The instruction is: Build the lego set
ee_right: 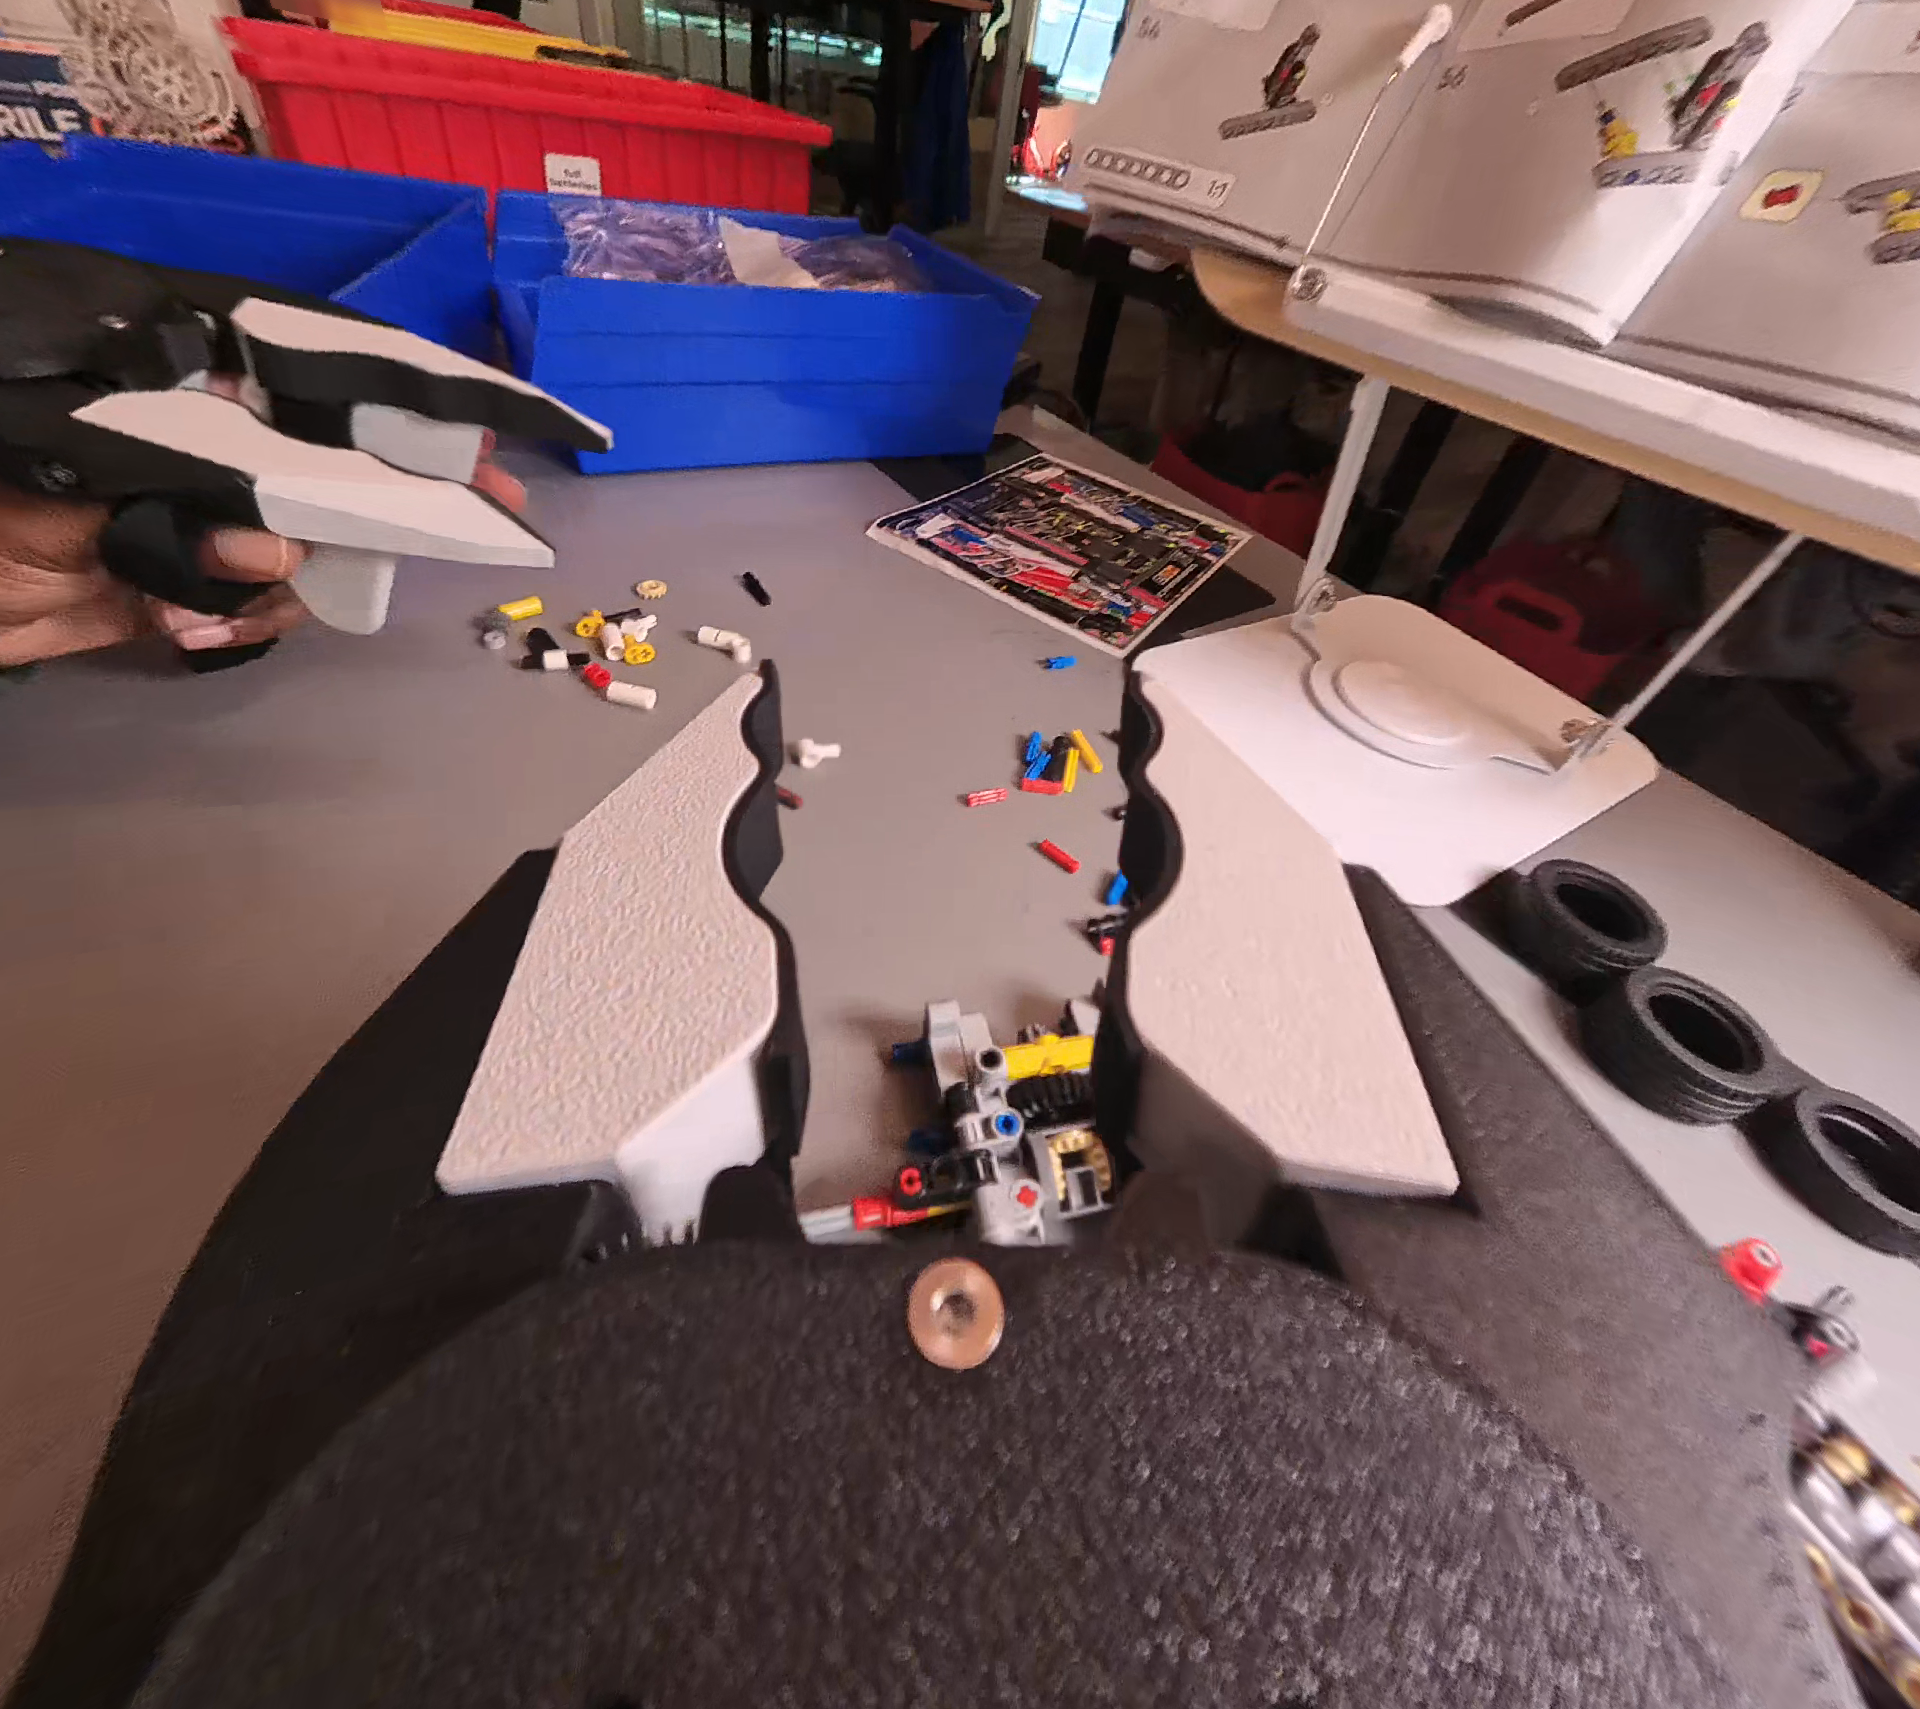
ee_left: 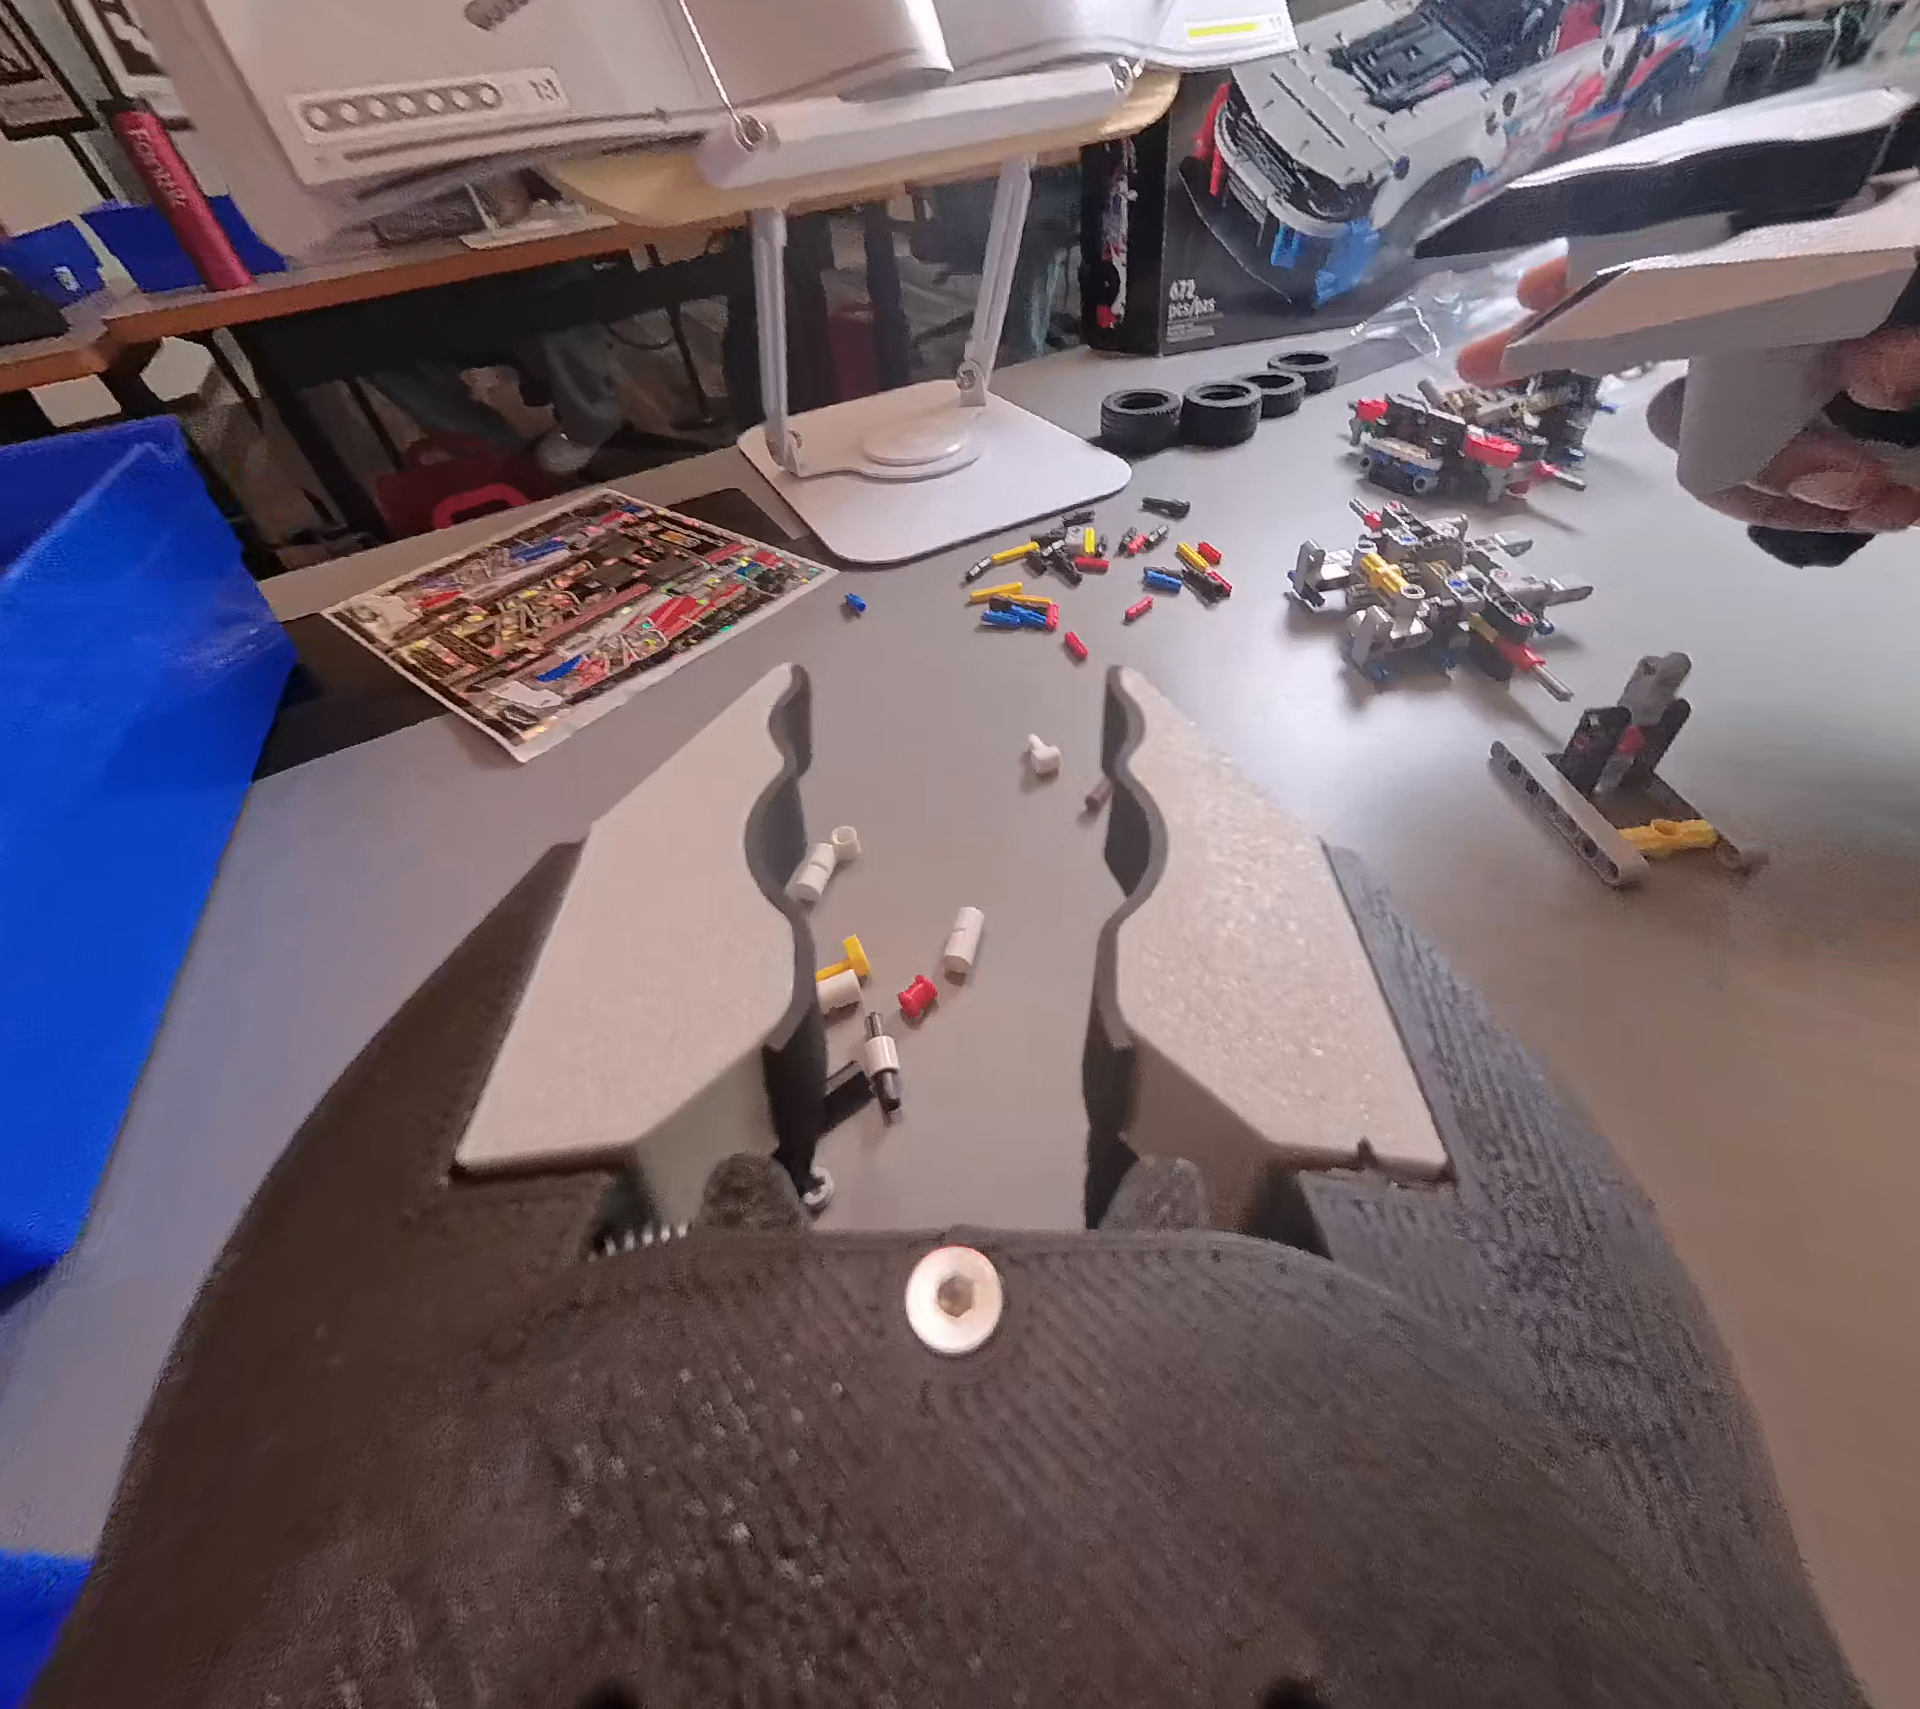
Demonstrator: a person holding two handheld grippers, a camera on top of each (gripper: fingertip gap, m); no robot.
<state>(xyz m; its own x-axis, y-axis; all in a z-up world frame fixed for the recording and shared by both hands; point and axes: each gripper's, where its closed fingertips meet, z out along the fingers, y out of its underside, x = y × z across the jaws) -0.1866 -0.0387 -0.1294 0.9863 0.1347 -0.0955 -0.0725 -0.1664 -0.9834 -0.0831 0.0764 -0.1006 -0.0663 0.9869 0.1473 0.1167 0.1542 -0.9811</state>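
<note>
Grey table [ee_left: 468, 880] carries, from left to right, white, yellow and red small pieces [ee_left: 914, 994] under the left gripper [ee_left: 956, 724], whose jaws stand apart and hold nothing, then a half-built model [ee_right: 1008, 1129] under the right gripper [ee_right: 951, 714], also apart and empty. To pick well, I would bring the pads around one piece only. Only the right wrist view shows the red bin [ee_right: 520, 111]; only the left wrist view shows the printed box [ee_left: 1507, 49].

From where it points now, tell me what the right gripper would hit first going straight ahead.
Probably the sticker sheet on the table, though depth is unclear. The right gripper, jaws open and empty, passes over small loose pins first.
</note>
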